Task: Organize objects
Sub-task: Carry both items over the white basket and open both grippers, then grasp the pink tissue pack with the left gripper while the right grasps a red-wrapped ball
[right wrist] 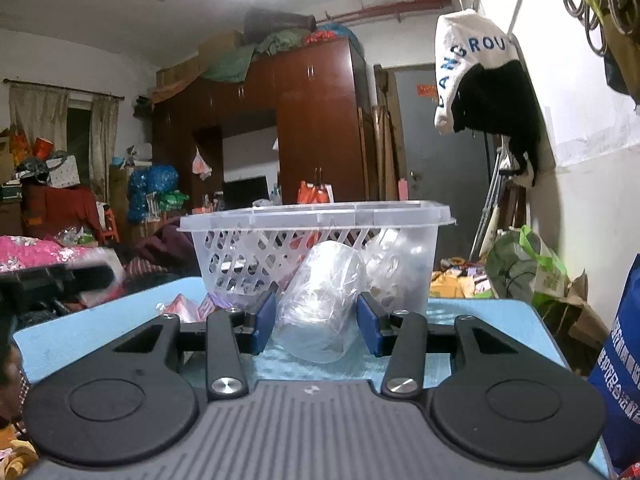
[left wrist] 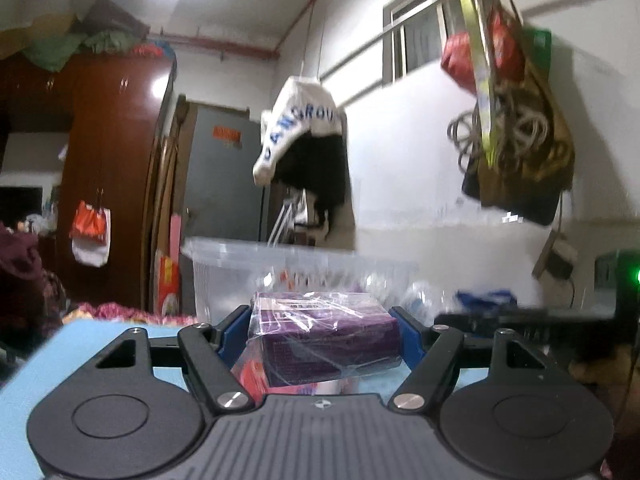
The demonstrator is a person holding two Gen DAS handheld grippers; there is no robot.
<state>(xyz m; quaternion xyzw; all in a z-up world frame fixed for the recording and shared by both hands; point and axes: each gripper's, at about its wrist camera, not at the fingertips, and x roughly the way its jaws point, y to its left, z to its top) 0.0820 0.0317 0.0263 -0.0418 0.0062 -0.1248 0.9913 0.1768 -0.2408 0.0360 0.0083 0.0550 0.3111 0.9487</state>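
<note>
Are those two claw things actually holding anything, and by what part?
The left gripper clamps the purple box by its short ends. The right gripper brackets a clear plastic bundle; contact cannot be told.

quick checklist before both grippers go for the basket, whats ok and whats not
1. Left gripper jaws shut on purple box: ok.
2. Purple box level in the jaws: not ok, it sits tilted.
3. Right gripper jaws closed on clear plastic roll: cannot tell, jaws flank it.
4. Clear basket upright on blue table: ok.
5. Free room inside the basket: cannot tell.
</note>
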